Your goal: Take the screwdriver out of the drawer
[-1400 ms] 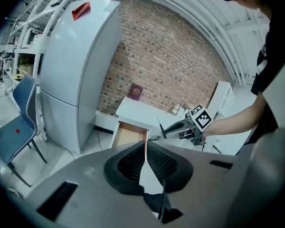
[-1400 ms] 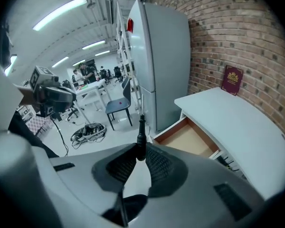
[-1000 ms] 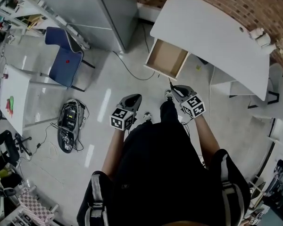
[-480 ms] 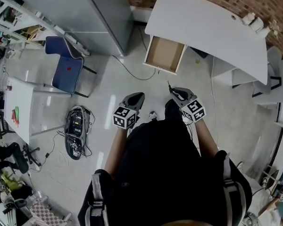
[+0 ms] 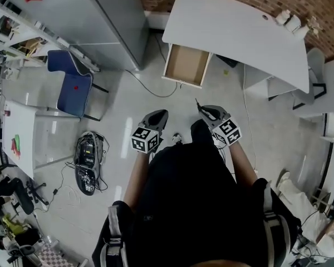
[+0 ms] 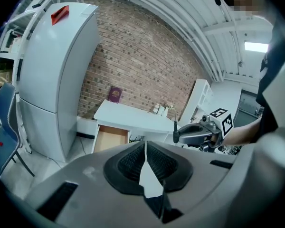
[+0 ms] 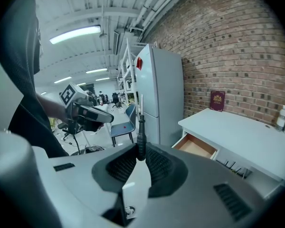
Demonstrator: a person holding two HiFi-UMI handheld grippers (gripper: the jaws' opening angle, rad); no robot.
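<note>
The wooden drawer (image 5: 186,65) stands pulled out from the white desk (image 5: 234,29) and looks empty. My right gripper (image 5: 204,111) is shut on the dark-handled screwdriver (image 7: 140,137), which stands upright between the jaws with its thin shaft pointing up. In the head view the screwdriver shaft (image 5: 197,103) pokes out toward the drawer, well short of it. My left gripper (image 5: 159,115) hangs beside it over the floor, shut with nothing between its pads. From the left gripper view the right gripper (image 6: 199,133) shows with the screwdriver (image 6: 175,128) at its tip.
A grey fridge (image 5: 100,21) stands left of the desk, with a cable (image 5: 150,90) trailing on the floor. A blue chair (image 5: 72,85), a white table (image 5: 16,132) and a cabled device (image 5: 86,157) lie at the left. Bottles (image 5: 289,21) sit on the desk's far right.
The desk and drawer have slid up and left in the head view as the person shifts. Both grippers keep their places in front of the body, the screwdriver still held.
</note>
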